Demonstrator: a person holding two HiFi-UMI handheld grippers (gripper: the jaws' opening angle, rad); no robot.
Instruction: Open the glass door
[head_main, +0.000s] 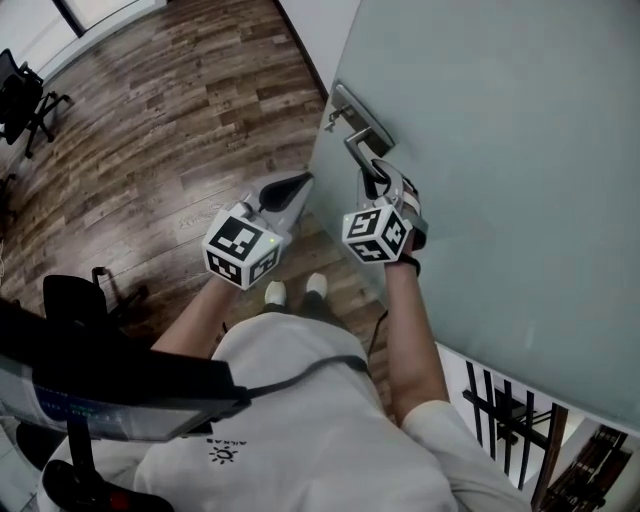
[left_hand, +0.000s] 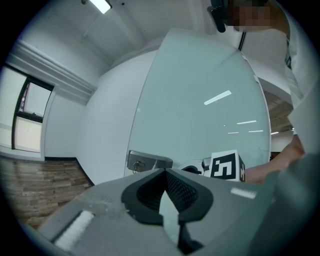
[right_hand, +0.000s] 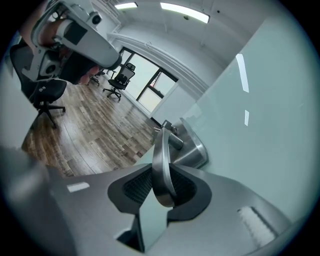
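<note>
There's the frosted pale-green glass door, filling the upper right of the head view and rising over the brown wood-plank floor. Its brushed-metal lever handle juts from a metal lock plate near the door's edge, just above centre frame. The right gripper has it: jaws partly closed, pads clamped on either side of the lever (plain as day in the right gripper view). The left gripper hangs just left of it, clear of the handle, jaws pressed together with nothing between them. A black office chair stands well apart, at the upper left.
</note>
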